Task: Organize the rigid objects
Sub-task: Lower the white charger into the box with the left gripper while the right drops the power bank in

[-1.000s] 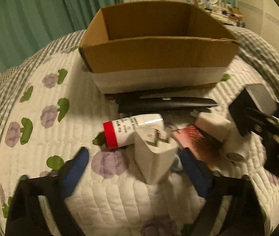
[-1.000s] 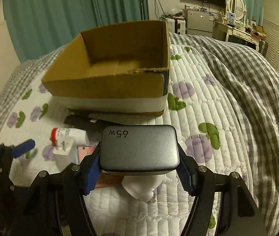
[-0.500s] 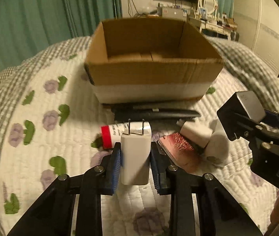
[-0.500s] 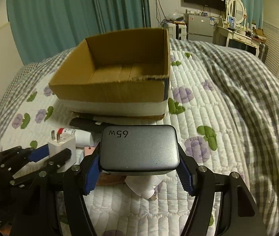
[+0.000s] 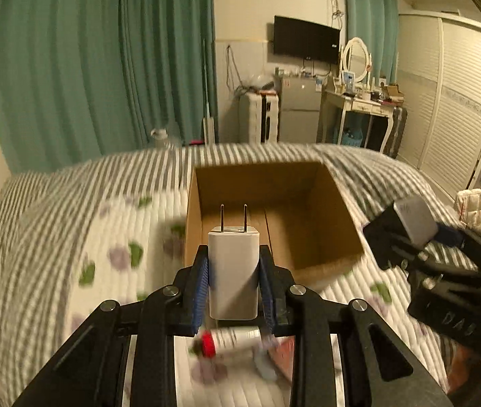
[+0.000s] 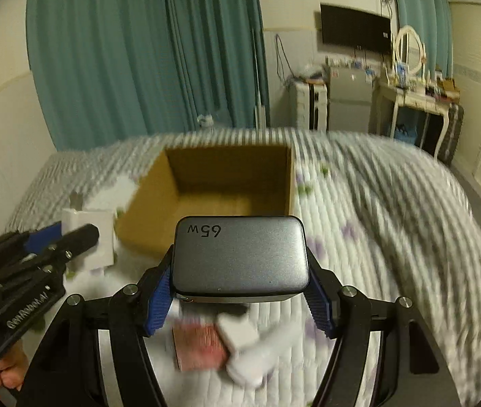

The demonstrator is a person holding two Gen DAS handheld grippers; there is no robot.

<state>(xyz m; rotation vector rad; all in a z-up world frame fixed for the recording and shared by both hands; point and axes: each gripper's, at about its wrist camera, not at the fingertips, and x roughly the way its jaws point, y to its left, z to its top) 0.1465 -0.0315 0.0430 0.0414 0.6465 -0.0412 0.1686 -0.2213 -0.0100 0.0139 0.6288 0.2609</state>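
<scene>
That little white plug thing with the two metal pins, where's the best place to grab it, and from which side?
By its flat sides, coming from the end opposite the prongs. The white charger is a smooth block with two broad parallel faces that suit flat pads, and the left gripper holds it that way now, prongs pointing away toward the cardboard box. The thin pins look a poor place to pinch.

Teal curtains (image 5: 104,78) hang across the far wall, and beside them a dark television (image 5: 306,39) is mounted high. Under it stand a grey cabinet (image 5: 299,108) and a white dressing table (image 5: 359,105) with an oval mirror (image 5: 355,59). White louvred wardrobe doors (image 5: 457,95) fill the right side. A checked and flowered quilt (image 6: 393,210) covers the bed, blurred.
</scene>
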